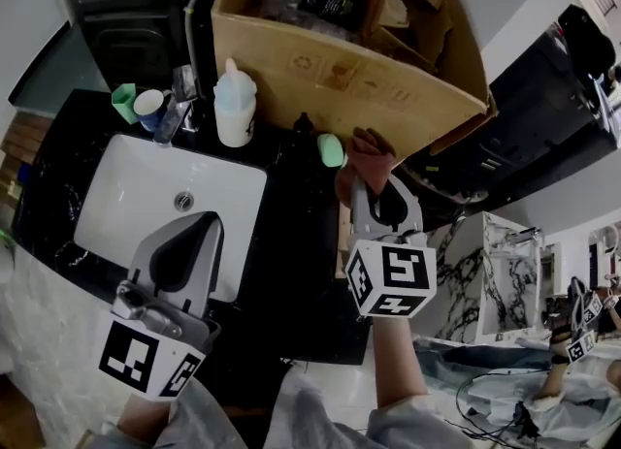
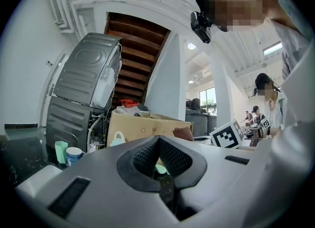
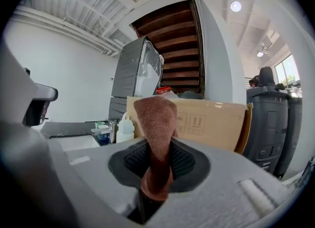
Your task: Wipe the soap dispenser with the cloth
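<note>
Your left gripper (image 1: pixel 208 218) hangs over the sink (image 1: pixel 107 205), jaws pressed together on nothing. That leaves nothing steadying the dispenser (image 1: pixel 235 103), which stands on the dark counter (image 1: pixel 291 243) behind the basin, just right of the tap (image 1: pixel 180 98). It looks like a light plastic bottle, so a one-sided push from the cloth (image 1: pixel 369 158) could tip it into the basin or against the cups (image 1: pixel 139 104) beyond the tap. Pressing on the pump could also squirt soap. Your right gripper (image 1: pixel 374 190) is clamped on the cloth, well right of the dispenser and near the box (image 1: pixel 388 88). Only a narrow fold sits in the jaws, so firm rubbing may drag it out.

The head view alone gives you the layout: sink, tap, dispenser and cloth in a row, both grippers short of the bottle. It hides the hold on the cloth, because the cloth covers the jaw tips.

The left gripper view shows the left gripper (image 2: pixel 165 181) closed and empty. Over it you see the cups (image 2: pixel 68 153), the dispenser (image 2: pixel 118 139) in front of the box (image 2: pixel 147 126), and the cloth (image 2: pixel 183 133) to the right. The gripper's own body blocks the counter.

The right gripper view shows the right gripper (image 3: pixel 156 185) with its pads tight on the cloth (image 3: pixel 156 123), which stands up past them. The dispenser (image 3: pixel 125 129) sits left of the cloth, apart from it.
</note>
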A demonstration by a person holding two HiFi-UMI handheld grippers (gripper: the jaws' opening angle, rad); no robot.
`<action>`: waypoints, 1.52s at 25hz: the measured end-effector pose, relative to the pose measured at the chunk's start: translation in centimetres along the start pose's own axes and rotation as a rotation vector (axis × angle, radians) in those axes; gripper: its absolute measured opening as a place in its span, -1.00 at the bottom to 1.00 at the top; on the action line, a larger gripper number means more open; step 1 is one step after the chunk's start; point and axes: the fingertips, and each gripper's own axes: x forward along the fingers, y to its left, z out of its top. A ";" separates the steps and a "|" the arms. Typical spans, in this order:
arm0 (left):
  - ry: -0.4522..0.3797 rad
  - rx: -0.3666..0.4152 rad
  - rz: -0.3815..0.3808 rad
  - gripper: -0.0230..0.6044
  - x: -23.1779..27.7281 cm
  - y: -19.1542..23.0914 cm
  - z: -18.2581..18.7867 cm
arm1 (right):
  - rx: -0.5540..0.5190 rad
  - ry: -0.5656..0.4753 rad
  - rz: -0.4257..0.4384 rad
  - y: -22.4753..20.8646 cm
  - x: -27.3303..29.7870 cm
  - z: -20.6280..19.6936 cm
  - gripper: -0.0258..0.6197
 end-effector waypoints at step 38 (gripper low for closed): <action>0.051 -0.049 0.086 -0.92 1.5 5.6 -3.2 | -0.088 0.254 0.077 2.3 13.1 -9.8 -0.69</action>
